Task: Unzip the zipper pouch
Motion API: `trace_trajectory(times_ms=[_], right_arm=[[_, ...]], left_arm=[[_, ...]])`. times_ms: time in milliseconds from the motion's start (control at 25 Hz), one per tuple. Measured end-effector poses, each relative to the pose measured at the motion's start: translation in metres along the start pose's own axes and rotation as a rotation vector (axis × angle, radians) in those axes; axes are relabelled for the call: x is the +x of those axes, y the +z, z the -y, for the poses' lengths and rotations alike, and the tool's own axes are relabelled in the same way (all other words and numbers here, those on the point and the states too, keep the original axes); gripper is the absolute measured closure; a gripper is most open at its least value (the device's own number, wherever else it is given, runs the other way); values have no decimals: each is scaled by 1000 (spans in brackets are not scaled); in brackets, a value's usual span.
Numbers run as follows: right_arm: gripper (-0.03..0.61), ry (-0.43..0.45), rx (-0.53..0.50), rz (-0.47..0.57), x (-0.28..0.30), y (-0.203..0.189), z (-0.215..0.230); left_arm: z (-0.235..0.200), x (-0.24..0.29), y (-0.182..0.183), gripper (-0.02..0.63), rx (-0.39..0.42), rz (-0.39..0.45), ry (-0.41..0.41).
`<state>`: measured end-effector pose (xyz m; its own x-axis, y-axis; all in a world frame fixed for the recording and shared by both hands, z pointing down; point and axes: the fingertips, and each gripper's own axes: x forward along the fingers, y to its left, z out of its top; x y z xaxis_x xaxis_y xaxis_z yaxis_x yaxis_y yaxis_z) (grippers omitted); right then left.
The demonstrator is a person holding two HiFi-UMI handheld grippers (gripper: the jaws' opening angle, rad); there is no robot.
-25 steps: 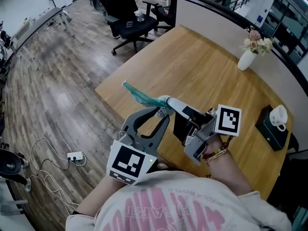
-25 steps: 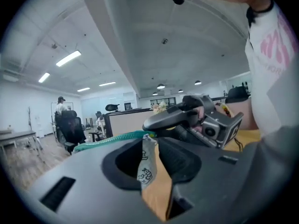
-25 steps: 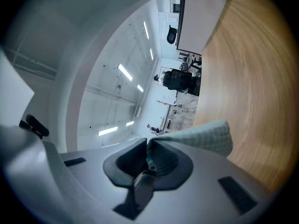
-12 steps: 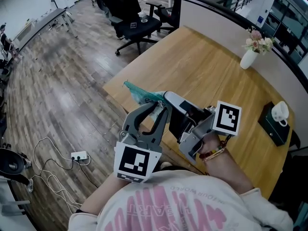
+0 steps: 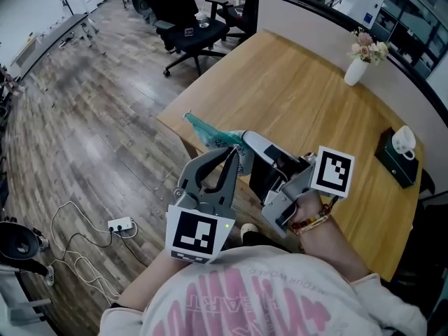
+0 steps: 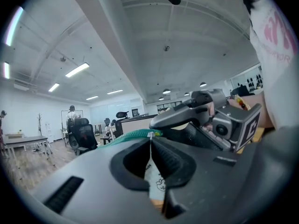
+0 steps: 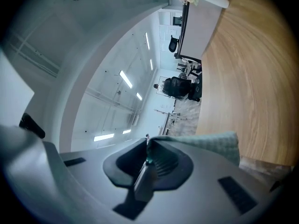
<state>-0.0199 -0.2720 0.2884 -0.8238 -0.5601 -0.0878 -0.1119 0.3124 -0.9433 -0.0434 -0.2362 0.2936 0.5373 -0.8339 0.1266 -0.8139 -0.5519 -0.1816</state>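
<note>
The person stood at the near corner of the light wooden table point(image 5: 301, 96) with both tools raised in front of the chest. The teal mesh zipper pouch point(image 5: 206, 133) was up in the air between the tools, over the table's edge, and did not rest on the wood. Its free end stuck out to the left, away from the person.

The left gripper point(image 5: 233, 161) had its jaws closing. In the left gripper view they stood almost together, with the white printed tab point(image 6: 153, 176) pinched in the narrow gap between the pads. The tab hung from the pouch's green zipper edge point(image 6: 133, 135), which ran just above the jaw tips.

The right gripper point(image 5: 243, 141) sat just beside the left one and came in from the right. Its jaws were pressed together on the pouch's top edge. In the right gripper view the teal fabric lay folded over the right jaw and bulged out to the right.

The two jaw tips were close to each other on the same edge of the pouch.

On the table's far side stood a white vase with pale flowers point(image 5: 355, 71). A black tissue box with a white tissue point(image 5: 397, 161) sat near the right edge. A black office chair point(image 5: 189, 30) stood on the wood-plank floor beyond the table. A white power strip with cables point(image 5: 119, 224) lay on the floor to the left.
</note>
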Motion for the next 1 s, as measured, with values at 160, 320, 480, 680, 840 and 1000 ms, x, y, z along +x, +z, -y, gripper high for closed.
trace_trajectory(times_ms=[160,320,480,680,840,1000], right_arm=[[548,-37,-31,21,-7,-22,-2],[548,-83,-59,36,-18,-43,3],[548,-128,-78,42,-34,-61,10],[548,-166,-78,35,-47,-83,20],[548,-171,-70,23,-49,-96,24],[548,-175,-61,7,-48,-109,28]], left_arm=[[7,-20,-8,603,-21,-3,-27],[20,-38,-22,609,-103,-3,-89],[35,-51,-36,611,-163,-24,-139],[49,-66,-51,611,-218,-66,-175],[50,-77,-59,610,-291,-79,-185],[48,-88,-69,609,-360,-93,-188]])
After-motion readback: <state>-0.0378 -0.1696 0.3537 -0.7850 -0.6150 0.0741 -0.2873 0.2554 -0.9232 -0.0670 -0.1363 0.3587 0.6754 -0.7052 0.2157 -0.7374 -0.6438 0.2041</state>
